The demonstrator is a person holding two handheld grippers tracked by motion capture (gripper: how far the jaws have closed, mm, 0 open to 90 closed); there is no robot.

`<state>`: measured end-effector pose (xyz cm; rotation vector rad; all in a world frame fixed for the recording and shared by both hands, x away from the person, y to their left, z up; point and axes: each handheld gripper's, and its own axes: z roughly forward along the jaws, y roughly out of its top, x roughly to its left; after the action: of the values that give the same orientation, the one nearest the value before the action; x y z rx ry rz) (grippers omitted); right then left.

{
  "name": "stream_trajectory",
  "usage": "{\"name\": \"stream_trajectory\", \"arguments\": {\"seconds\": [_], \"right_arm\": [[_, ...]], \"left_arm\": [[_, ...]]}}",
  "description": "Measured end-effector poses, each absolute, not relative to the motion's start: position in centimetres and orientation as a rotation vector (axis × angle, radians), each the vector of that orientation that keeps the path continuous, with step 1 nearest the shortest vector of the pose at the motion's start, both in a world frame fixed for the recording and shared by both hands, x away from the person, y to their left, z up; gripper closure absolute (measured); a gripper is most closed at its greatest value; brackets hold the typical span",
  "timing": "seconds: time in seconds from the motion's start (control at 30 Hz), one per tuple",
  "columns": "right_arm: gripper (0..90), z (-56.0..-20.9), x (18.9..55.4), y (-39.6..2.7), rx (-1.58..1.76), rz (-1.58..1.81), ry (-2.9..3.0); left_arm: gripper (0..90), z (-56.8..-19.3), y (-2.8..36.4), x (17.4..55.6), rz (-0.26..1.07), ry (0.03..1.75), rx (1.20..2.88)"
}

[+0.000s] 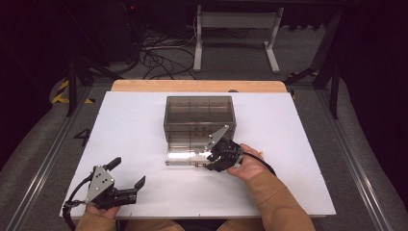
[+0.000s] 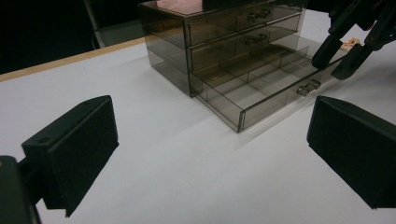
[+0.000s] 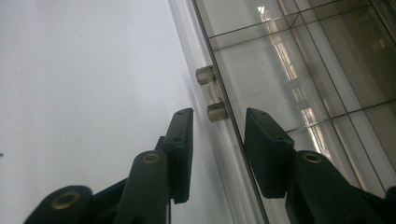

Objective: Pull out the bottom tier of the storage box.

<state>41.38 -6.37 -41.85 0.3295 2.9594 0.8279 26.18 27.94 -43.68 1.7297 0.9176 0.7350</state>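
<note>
White table [image 1: 134, 125] bearing a smoky plastic drawer box [image 1: 199, 115] at centre, its bottom drawer [image 2: 261, 93] pulled out toward you. Your right gripper [image 1: 212, 159], at five o'clock of the box, straddles the drawer's front wall beside the knob [image 3: 212, 93], jaws partly apart, not pressing. Your left gripper [image 1: 127, 178], at seven o'clock, rests wide and empty.

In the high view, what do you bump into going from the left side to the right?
Left gripper → pulled-out bottom drawer of the smoky clear drawer box → right gripper at the drawer's front → the person's right hand.
</note>
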Motion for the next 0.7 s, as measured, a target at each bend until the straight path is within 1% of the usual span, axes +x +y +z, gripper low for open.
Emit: {"name": "stream_trajectory", "arguments": {"seconds": [0.23, 0.3, 0.7], "right_arm": [[63.1, -41.9, 41.3, -6.6, 0.332, 0.841, 2.957], [61.4, -41.8, 41.2, -6.6, 0.348, 0.853, 2.937], [58.9, -39.8, 40.7, -7.8, 0.360, 1.001, 2.779]], "left_arm": [[2.6, -43.7, 27.8, 26.4, 0.738, 0.908, 1.735], [2.6, -43.7, 27.8, 26.4, 0.738, 0.908, 1.735], [2.6, -43.6, 27.8, 26.6, 0.736, 0.900, 1.728]]}}
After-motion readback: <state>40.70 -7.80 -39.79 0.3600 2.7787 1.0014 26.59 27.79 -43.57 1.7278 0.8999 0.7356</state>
